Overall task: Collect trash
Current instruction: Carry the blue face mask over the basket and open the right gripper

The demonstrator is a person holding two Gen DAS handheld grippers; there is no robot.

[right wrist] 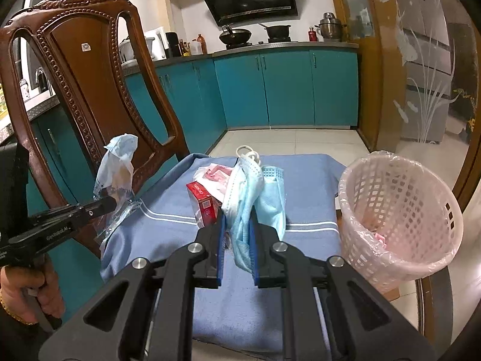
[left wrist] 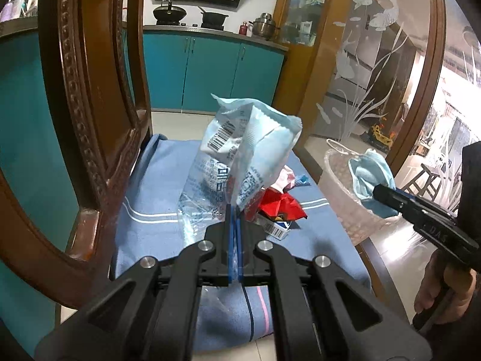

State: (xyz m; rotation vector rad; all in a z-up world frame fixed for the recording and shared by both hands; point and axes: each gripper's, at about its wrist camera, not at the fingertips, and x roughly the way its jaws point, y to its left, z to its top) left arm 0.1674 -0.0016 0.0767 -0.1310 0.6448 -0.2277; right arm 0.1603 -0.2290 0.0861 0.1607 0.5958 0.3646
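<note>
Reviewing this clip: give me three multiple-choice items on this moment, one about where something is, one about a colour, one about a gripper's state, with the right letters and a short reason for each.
1. Where does the lined bin stand?
A. on the chair's seat
B. off the right edge of the blue cloth
C. on the kitchen counter

2. What colour is the crumpled wrapper on the cloth?
A. red
B. green
C. yellow

3. What is the left gripper doing?
A. open above the cloth
B. shut on the plastic bag
C. shut on the face mask

Answers: 1 B, the bin stands beyond the cloth's right edge in the right wrist view. 2 A, it is plainly red in the left wrist view. 3 B, its blue pads pinch the bag's lower edge, while the right gripper holds the mask.
</note>
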